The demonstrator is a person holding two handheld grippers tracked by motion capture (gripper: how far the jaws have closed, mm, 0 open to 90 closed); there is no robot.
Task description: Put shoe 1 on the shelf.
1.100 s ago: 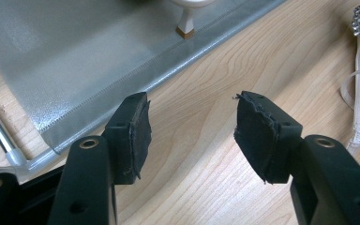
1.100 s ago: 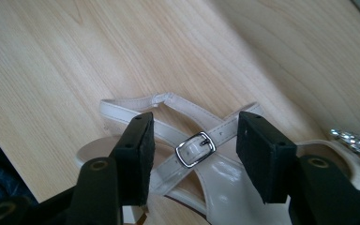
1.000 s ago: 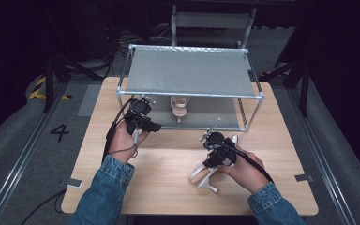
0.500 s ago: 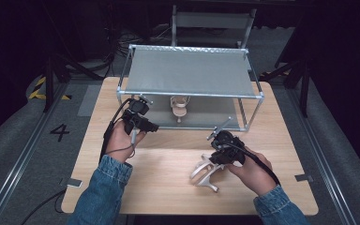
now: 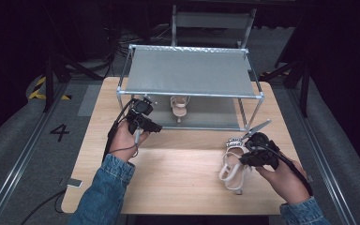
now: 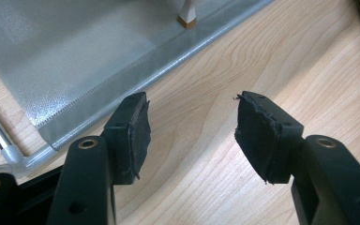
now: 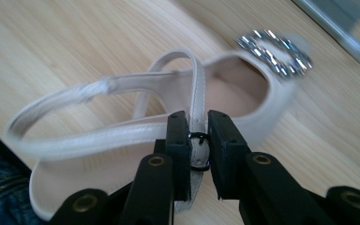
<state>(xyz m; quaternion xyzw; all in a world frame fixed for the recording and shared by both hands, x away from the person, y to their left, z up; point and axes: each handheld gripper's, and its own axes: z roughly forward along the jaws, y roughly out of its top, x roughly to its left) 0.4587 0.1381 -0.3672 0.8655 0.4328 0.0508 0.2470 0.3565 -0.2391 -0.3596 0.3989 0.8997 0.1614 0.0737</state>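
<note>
The pale wooden surface stretched across the middle of the room, and toward its far edge stood a low metal-framed rack with a grey sheet shelf. Under that shelf, on the rack's lower sheet, a cream high-heeled sandal stood upright with its heel toward the person.

At the right, a second cream strappy sandal with a sparkling silver buckle hung just over the surface near the rack's front right leg, its heel pointing down. The right gripper had just drawn its jaws together, and they were clamped on one of that sandal's thin straps, right at a small dark strap buckle.

At the left, the left gripper hovered over bare wood just in front of the rack's lower sheet, its jaws standing apart with nothing between them.
</note>
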